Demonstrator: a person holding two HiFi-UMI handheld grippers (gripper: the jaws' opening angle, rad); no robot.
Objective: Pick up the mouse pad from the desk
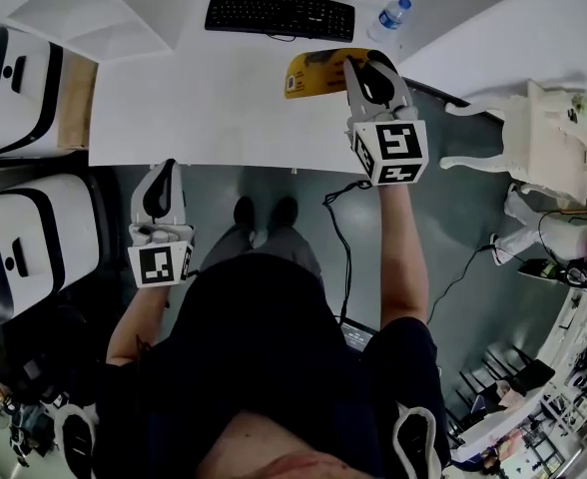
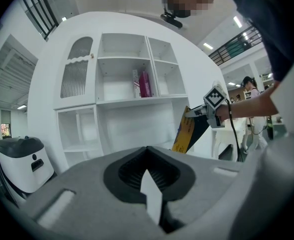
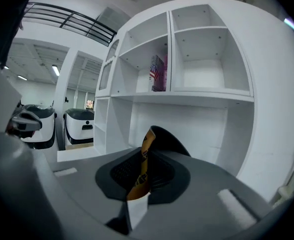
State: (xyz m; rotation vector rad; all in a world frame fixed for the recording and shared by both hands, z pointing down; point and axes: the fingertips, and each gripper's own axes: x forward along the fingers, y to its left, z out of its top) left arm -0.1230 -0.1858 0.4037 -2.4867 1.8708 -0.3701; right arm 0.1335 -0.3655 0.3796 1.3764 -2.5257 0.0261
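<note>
The yellow, black-backed mouse pad [image 1: 308,76] hangs tilted, seemingly clear of the desk [image 1: 174,98], pinched in the right claw [image 1: 365,64].

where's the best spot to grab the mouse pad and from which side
Pinch it at an edge, one finger on the yellow top and one on the black underside. The mouse pad is a thin sheet that curves under its own weight, so only its rim fits between fingers. The right gripper holds it this way, by its right-hand end in the head view.
</note>
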